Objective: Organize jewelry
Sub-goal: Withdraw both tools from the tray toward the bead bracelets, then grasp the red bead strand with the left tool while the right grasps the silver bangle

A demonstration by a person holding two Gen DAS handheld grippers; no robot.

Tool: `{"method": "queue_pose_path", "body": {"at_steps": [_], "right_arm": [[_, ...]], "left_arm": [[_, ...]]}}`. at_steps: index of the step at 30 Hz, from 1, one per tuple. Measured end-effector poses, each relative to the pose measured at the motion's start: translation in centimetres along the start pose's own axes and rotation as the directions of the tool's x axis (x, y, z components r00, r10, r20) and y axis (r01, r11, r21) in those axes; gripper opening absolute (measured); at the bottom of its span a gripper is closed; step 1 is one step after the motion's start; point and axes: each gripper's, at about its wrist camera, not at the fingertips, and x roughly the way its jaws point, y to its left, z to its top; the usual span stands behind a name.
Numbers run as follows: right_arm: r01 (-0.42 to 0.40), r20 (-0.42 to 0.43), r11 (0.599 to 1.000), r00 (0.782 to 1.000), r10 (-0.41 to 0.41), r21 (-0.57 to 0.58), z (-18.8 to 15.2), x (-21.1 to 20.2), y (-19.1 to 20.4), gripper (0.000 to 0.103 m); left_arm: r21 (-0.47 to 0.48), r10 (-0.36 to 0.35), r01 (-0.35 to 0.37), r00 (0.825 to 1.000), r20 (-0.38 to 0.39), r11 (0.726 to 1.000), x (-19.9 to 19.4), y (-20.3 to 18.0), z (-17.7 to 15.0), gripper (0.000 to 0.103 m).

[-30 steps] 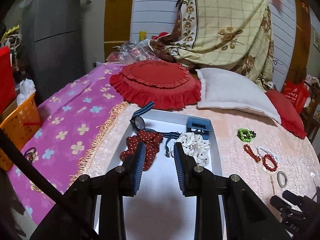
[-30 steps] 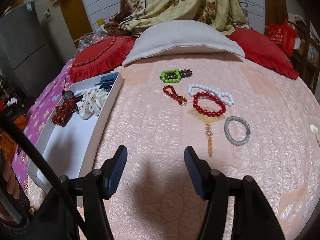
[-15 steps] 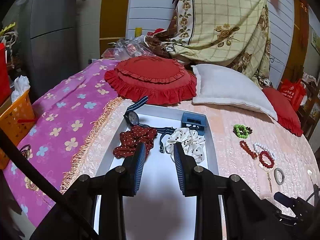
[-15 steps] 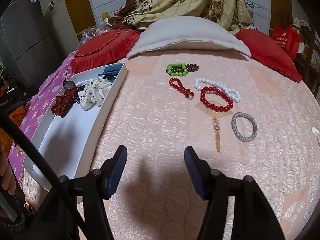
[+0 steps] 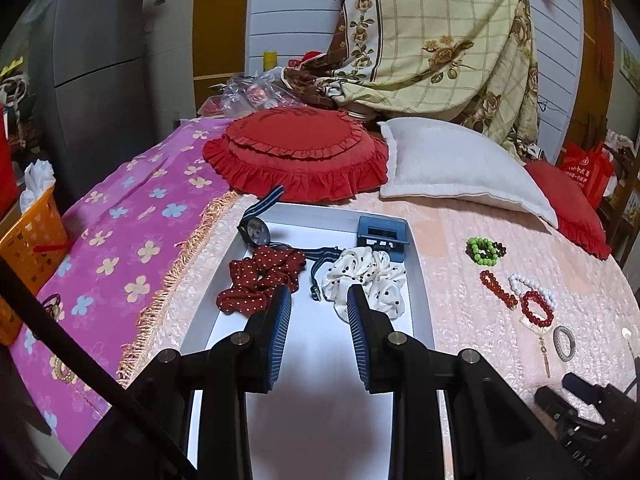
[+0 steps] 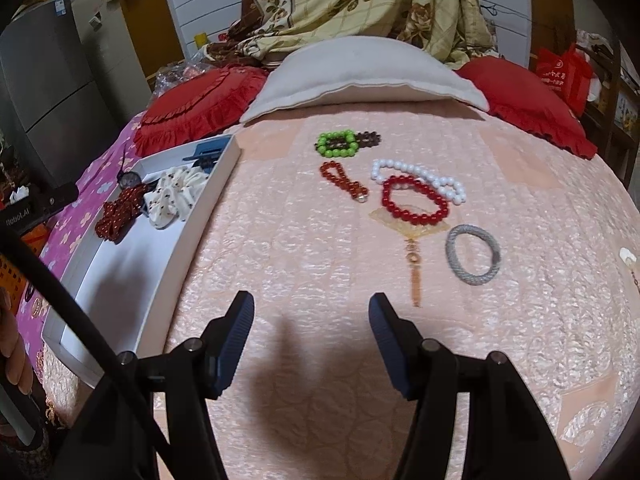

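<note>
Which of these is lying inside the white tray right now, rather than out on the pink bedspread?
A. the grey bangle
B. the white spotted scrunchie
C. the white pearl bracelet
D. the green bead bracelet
B: the white spotted scrunchie lies in the white tray beside a red dotted one, while the green bead bracelet, grey bangle and white pearl bracelet lie on the pink bedspread.

Empty left tool (image 5: 319, 300) above tray (image 5: 422, 292)

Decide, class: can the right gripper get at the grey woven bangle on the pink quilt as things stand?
Probably yes. The right gripper has open, empty jaws, and the grey woven bangle lies flat ahead to its right, nothing on or over it.
</note>
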Motion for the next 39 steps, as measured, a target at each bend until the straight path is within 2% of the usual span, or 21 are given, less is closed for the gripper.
{"method": "queue_pose_path", "body": {"at_steps": [8, 12, 17, 20, 22, 25, 28, 30, 32, 34, 38, 39], "right_arm": [[0.081, 0.023, 0.991, 0.996, -0.084, 0.106, 0.0, -1.3, -7.3, 0.063], [0.099, 0.039, 0.981, 0.993, -0.107, 0.165, 0.0, -2.2, -11.9, 0.063], [0.102, 0.062, 0.974, 0.991, -0.116, 0.203, 0.3, -2.3, -16.1, 0.063], [0.065, 0.048, 0.973, 0.996, -0.077, 0.223, 0.5, -1.4, -18.1, 0.063], [0.007, 0.025, 0.975, 1.0, -0.013, 0.222, 0.7, 0.1, -18.8, 0.063], [-0.005, -0.018, 0.981, 1.0, 0.008, 0.193, 1.3, 2.4, -18.5, 0.063], [-0.021, -0.03, 0.989, 0.999, 0.026, 0.148, 2.0, 4.0, -18.0, 0.063], [-0.028, -0.032, 0.992, 0.999, 0.032, 0.121, 2.4, 4.3, -17.5, 0.062], [-0.023, -0.039, 0.996, 0.999, 0.027, 0.092, 2.7, 4.8, -17.0, 0.06], [-0.002, -0.041, 0.999, 0.999, 0.004, 0.046, 2.9, 5.3, -16.3, 0.057], [0.058, -0.026, 0.997, 0.998, -0.059, -0.042, 2.9, 5.7, -14.7, 0.047], [0.078, -0.02, 0.995, 0.997, -0.08, -0.067, 2.8, 5.8, -14.3, 0.038]], "left_arm": [[0.063, 0.025, -0.025, 1.0, -0.01, 0.998, 0.3, -2.0, -0.5, 0.018], [0.048, -0.034, 0.038, 0.996, -0.078, 0.998, 0.1, -3.8, -0.2, 0.018], [0.099, -0.081, 0.097, 0.985, -0.15, 0.99, 0.7, -8.5, 0.5, 0.018], [0.079, -0.175, 0.198, 0.955, -0.239, 0.977, 2.6, -11.7, 1.2, 0.018], [0.058, -0.238, 0.266, 0.926, -0.292, 0.962, 4.7, -13.9, 1.6, 0.018], [0.05, -0.261, 0.297, 0.899, -0.351, 0.954, 8.5, -16.9, 2.0, 0.018], [0.027, -0.285, 0.325, 0.864, -0.415, 0.945, 12.1, -18.9, 2.0, 0.018], [0.018, -0.277, 0.317, 0.853, -0.442, 0.948, 14.3, -19.8, 1.9, 0.018], [0.017, -0.257, 0.297, 0.854, -0.453, 0.955, 16.0, -20.4, 1.8, 0.018], [0.009, -0.254, 0.292, 0.847, -0.468, 0.956, 17.2, -20.7, 1.4, 0.018], [0.087, -0.201, 0.261, 0.881, -0.429, 0.961, 17.2, -22.1, 1.0, 0.019], [0.133, -0.174, 0.25, 0.892, -0.418, 0.959, 17.0, -22.7, 0.8, 0.019]]}}
